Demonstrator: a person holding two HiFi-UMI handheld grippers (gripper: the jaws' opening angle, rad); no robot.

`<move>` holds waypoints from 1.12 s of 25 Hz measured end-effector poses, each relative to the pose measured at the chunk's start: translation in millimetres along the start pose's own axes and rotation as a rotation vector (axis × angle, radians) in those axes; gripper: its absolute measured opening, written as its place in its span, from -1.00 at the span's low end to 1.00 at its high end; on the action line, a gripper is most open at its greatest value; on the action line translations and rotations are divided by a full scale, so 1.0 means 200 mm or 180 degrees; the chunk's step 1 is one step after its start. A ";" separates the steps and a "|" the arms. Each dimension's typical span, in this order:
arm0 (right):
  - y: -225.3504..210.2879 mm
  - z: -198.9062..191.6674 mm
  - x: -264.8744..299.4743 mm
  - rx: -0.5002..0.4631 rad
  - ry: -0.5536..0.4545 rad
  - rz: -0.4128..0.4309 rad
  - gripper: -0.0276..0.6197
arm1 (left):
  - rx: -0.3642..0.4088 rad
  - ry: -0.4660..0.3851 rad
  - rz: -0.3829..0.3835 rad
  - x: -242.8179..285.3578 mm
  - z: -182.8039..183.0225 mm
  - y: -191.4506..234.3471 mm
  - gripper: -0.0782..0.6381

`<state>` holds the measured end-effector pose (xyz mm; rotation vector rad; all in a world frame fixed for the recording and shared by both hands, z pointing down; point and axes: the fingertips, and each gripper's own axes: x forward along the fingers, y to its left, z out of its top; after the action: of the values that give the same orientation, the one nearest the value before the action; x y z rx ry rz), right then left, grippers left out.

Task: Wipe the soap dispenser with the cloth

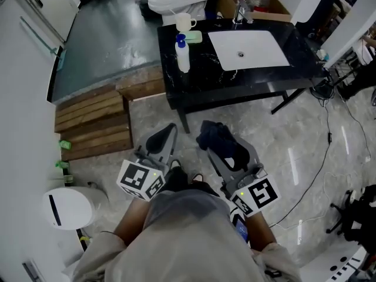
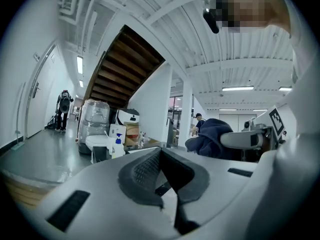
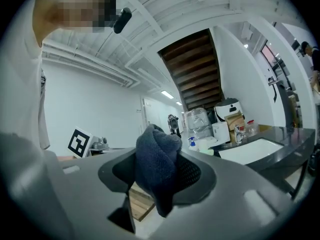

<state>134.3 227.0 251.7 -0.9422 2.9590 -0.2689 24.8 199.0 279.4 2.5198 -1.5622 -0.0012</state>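
Nearest, my left gripper (image 1: 166, 135) is pointing forward with its jaws pressed together, gripping nothing; my right gripper (image 1: 226, 148) is clamping a crumpled dark blue cloth (image 1: 212, 135). Beyond, a white soap dispenser (image 1: 183, 54) with a blue pump is standing upright on the black counter (image 1: 258, 81), left of the white sink (image 1: 249, 49).

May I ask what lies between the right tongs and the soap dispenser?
Head view: only pale floor tiles and bare black countertop, from the right tongs to the white, blue-capped soap dispenser.
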 end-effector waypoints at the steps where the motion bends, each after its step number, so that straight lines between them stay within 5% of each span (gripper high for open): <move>1: -0.03 0.00 0.02 0.0009 -0.0011 0.0000 -0.37 | 0.0016 0.0015 0.0014 0.03 0.00 0.03 -0.76; 16: -0.44 0.09 0.43 0.0033 -0.0009 -0.0085 -0.37 | 0.0109 0.0226 0.0106 0.63 0.00 0.50 -0.75; 28: -0.76 0.09 0.91 0.0040 0.0249 -0.0271 -0.37 | 0.0364 0.0749 -0.0050 1.24 -0.16 0.99 -0.17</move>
<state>74.8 -2.5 264.7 -1.0825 2.9873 -0.3339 -36.3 -102.7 363.4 2.5071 -1.4871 0.3788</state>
